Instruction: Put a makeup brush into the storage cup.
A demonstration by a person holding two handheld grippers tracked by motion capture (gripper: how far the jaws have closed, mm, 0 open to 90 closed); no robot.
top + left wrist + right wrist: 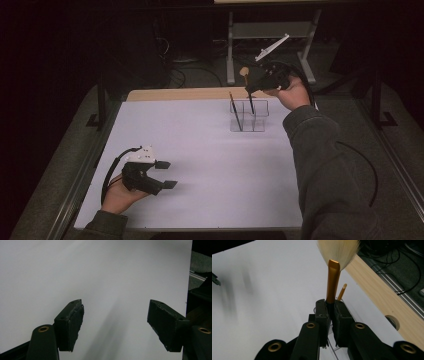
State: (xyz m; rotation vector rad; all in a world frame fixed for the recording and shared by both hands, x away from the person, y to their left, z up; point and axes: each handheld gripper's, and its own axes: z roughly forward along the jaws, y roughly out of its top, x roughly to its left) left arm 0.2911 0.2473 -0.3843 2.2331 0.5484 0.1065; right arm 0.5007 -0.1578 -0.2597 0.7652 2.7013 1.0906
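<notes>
A clear plastic organizer (249,121) stands at the back of the white table sheet (200,160). A thin brush with a gold end (235,111) leans in it. My right gripper (248,90) hovers over the organizer, shut on a fan brush (248,95) whose dark handle reaches down into a compartment. In the right gripper view the jaws clamp the brush's gold ferrule (333,281), with pale bristles (338,249) fanned above; my right gripper (331,308) points across the sheet. My left gripper (167,174) rests open near the front left; its view shows my left gripper (115,320) with nothing between the jaws.
A strip of bare wooden tabletop (180,94) runs behind the sheet. Beyond it stand a metal frame (270,35) and cables on the dark floor. Metal rails (75,185) border the table sides. The person's right sleeve (325,170) crosses the right part of the sheet.
</notes>
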